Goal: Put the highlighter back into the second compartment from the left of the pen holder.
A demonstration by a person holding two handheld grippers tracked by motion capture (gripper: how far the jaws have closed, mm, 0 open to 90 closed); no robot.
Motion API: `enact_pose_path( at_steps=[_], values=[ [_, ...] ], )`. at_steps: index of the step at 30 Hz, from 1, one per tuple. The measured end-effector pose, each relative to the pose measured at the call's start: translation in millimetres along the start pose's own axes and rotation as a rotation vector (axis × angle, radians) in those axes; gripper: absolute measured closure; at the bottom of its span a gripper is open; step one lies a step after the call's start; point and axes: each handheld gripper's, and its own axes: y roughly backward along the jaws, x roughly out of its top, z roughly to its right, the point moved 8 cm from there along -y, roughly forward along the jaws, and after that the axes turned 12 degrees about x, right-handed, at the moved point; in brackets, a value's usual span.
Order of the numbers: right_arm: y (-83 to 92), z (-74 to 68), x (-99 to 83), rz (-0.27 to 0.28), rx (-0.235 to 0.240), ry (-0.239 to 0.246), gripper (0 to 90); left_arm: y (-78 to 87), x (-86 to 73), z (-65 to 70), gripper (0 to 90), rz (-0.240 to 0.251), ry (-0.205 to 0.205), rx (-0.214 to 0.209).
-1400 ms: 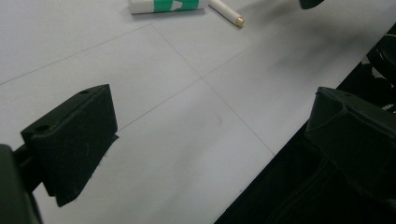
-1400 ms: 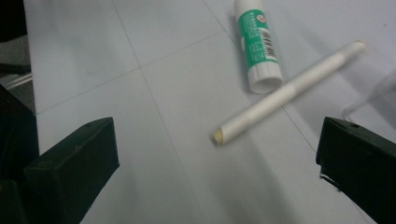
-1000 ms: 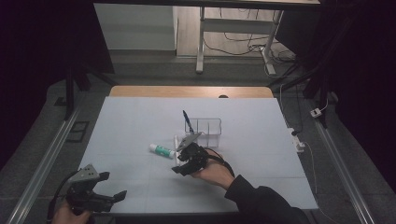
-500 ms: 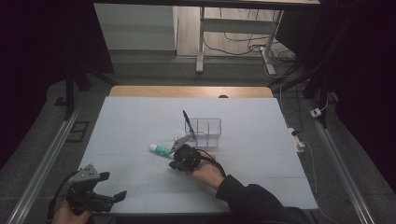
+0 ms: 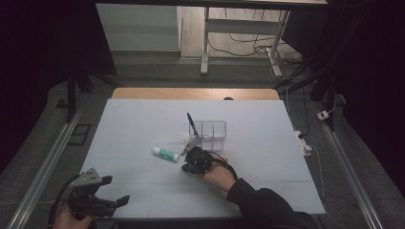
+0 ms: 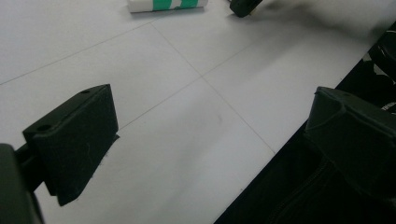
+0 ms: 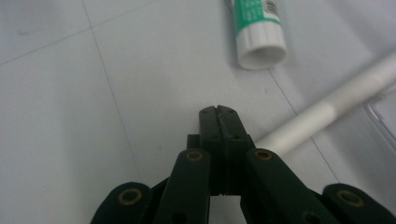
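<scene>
White table (image 5: 143, 119): glue stick (image 5: 165, 153), organiser (image 5: 213, 130)

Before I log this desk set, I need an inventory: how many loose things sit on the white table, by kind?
Green-and-white glue stick: 1
Clear plastic organiser box: 1
Dark blue pen standing in the box: 1
White pen lying flat: 1
Total: 4

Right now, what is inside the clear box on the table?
A dark blue pen leans out of the clear box at its left end. Inner dividers show through the walls; the other sections look empty, though the box is too small to be sure.
</scene>
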Motion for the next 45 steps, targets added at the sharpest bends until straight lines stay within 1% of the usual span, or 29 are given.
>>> enact_pose_path(
  at_steps=[6,7,8,10,16,17,21,22,23,24,26,29,31,33,36,39,41,44,45],
  values=[
    [9.7,6.6,-9.1,-0.014,-0.01,-0.027,89.6,0.0,0.0,-0.1,2.4,0.0,0.002,0.0],
    [11.5,7.2,-10.5,-0.016,-0.009,-0.038,89.6,0.0,0.1,0.0,2.4,0.001,0.002,0.0],
    [12.7,8.7,-11.6,-0.016,-0.012,-0.036,89.6,-0.1,0.1,0.0,2.4,0.0,0.001,0.0],
    [16.5,13.0,-14.9,-0.017,-0.025,-0.046,89.6,0.0,0.0,0.0,2.4,-0.001,0.001,0.0],
    [26.4,23.8,-21.8,-0.012,-0.042,-0.074,89.6,0.0,0.1,-0.2,2.5,-0.001,0.002,0.0],
    [27.4,24.4,-22.2,-0.009,-0.042,-0.081,89.6,-0.1,0.1,-0.2,2.4,-0.001,0.002,0.0],
    [31.3,24.0,-20.1,0.002,-0.038,-0.079,89.5,-0.1,0.1,-0.3,2.4,-0.001,0.003,0.0],
    [33.1,23.5,-18.3,0.013,-0.037,-0.073,89.4,0.0,0.1,-0.3,2.4,-0.001,0.003,0.0],
    [35.3,22.1,-16.2,0.026,-0.037,-0.077,89.1,-0.1,0.1,-0.3,2.4,-0.001,0.003,0.001],
    [38.0,21.4,-14.4,0.037,-0.038,-0.073,86.5,-0.1,0.1,-0.4,2.5,-0.001,0.003,0.001],
    [41.8,20.7,-11.6,0.06,-0.043,-0.082,79.1,-0.2,0.0,-0.2,2.4,-0.002,0.002,0.0],
    [45.7,23.2,-8.1,0.086,-0.068,-0.107,60.7,-0.3,0.1,-0.2,2.4,-0.003,0.002,0.0],
    [44.7,25.4,-6.7,0.093,-0.072,-0.119,51.4,-0.4,0.1,-0.1,2.5,-0.004,0.0,0.0],
    [42.1,26.2,-6.0,0.092,-0.063,-0.139,42.1,-0.5,0.1,-0.1,2.5,-0.004,-0.001,0.001],
    [35.3,25.5,-5.6,0.083,-0.039,-0.154,31.3,-0.4,0.1,-0.2,2.5,-0.003,0.001,0.0],
    [27.6,25.4,-5.7,0.064,-0.031,-0.157,25.9,-0.5,0.0,-0.1,2.5,-0.004,0.0,0.0],
    [22.9,26.0,-5.4,0.045,-0.043,-0.148,24.8,-0.5,0.0,-0.1,2.5,-0.004,-0.001,0.0],
    [16.8,28.4,-3.8,0.017,-0.082,-0.129,26.7,-0.5,0.0,-0.1,2.5,-0.004,-0.001,0.0],
    [15.0,29.4,-2.6,0.018,-0.088,-0.125,29.3,-0.5,0.0,-0.1,2.6,-0.004,-0.001,0.0]
  ],
)
